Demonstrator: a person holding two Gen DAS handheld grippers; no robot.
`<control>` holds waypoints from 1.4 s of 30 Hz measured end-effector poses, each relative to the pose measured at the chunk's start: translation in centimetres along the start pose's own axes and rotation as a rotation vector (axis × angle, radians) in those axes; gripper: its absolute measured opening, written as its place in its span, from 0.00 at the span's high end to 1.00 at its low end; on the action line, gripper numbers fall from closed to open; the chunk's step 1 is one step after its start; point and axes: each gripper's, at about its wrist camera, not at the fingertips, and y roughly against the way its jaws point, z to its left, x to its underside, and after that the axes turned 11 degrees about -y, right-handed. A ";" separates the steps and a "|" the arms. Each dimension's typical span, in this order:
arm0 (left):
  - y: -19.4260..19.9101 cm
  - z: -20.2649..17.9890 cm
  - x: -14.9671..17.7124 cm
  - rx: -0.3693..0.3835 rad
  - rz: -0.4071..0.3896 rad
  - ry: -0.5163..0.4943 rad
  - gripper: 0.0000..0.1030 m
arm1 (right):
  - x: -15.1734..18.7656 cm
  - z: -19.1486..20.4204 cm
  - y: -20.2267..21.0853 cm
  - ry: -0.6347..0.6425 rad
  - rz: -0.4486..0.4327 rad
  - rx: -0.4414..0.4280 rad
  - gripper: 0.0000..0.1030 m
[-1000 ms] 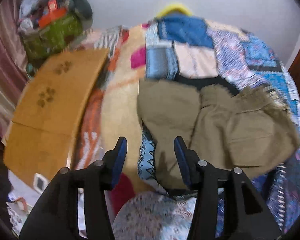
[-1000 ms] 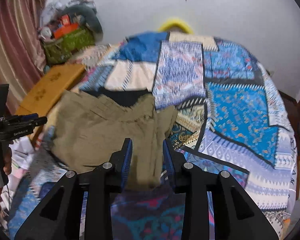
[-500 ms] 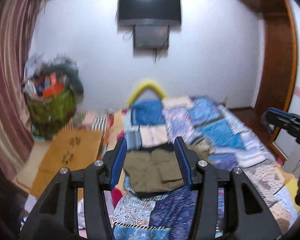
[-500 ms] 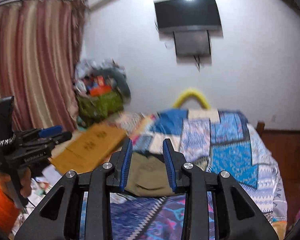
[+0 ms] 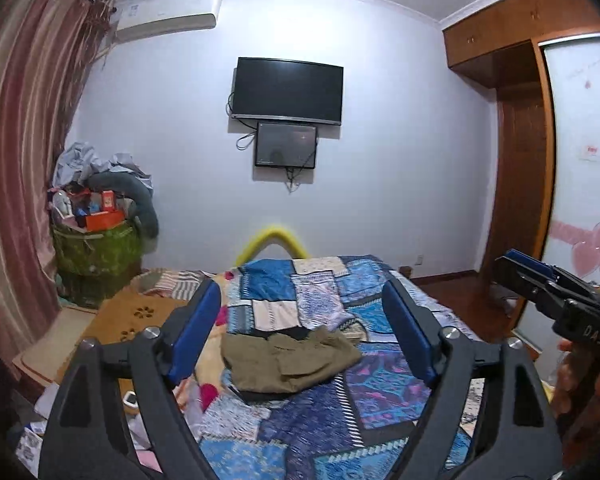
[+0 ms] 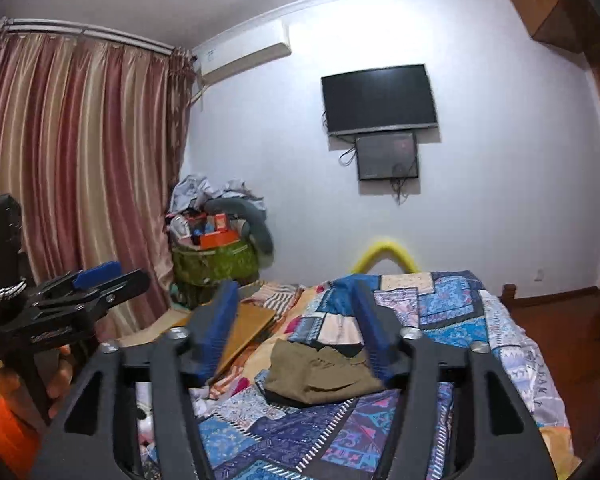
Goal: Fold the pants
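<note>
Pants: olive-green cotton pants [image 5: 290, 362], folded into a compact, slightly rumpled stack, lying on the bed towards its left edge, about midway along its length; a dark garment edge shows under the stack.
Bed: blue patchwork quilt [image 5: 332, 412] covering the mattress, with a yellow curved foam tube [image 5: 274, 240] at the far end against the wall.
Left gripper: black two-finger gripper with blue pads [image 5: 304, 332], held in the air well back from the pants, fingers spread wide apart, nothing between them.
Right gripper: matching black gripper [image 6: 296, 330], also raised and clear of the pants, fingers apart and empty.
Beside bed: tan wooden board with paw prints [image 5: 136, 320] off the left edge.
Wall: black flat television [image 5: 287, 91] mounted above the far end.
</note>
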 end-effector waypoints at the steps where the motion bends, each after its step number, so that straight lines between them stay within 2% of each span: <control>1: 0.4 -0.2 0.0 -0.010 -0.001 -0.005 0.17 | 0.1 0.1 0.3 0.003 -0.010 0.013 0.33; 3: 1.1 -0.4 0.2 -0.018 -0.014 -0.010 0.03 | 0.2 0.3 0.8 0.002 -0.026 0.033 0.19; 6: 1.8 -0.8 0.4 -0.040 -0.028 -0.024 0.01 | 0.2 0.4 1.1 -0.007 -0.040 0.048 0.10; 8: 2.2 -1.1 0.5 -0.049 -0.029 -0.032 0.00 | 0.3 0.5 1.6 -0.011 -0.052 0.058 0.00; 25: 2.4 -1.9 1.0 -0.055 -0.034 -0.054 0.00 | 1.1 0.5 2.5 -0.003 -0.039 0.074 0.00; 42: 1.4 -1.6 1.3 -0.031 -0.020 -0.048 0.00 | 1.4 0.3 2.8 -0.007 -0.031 0.085 0.00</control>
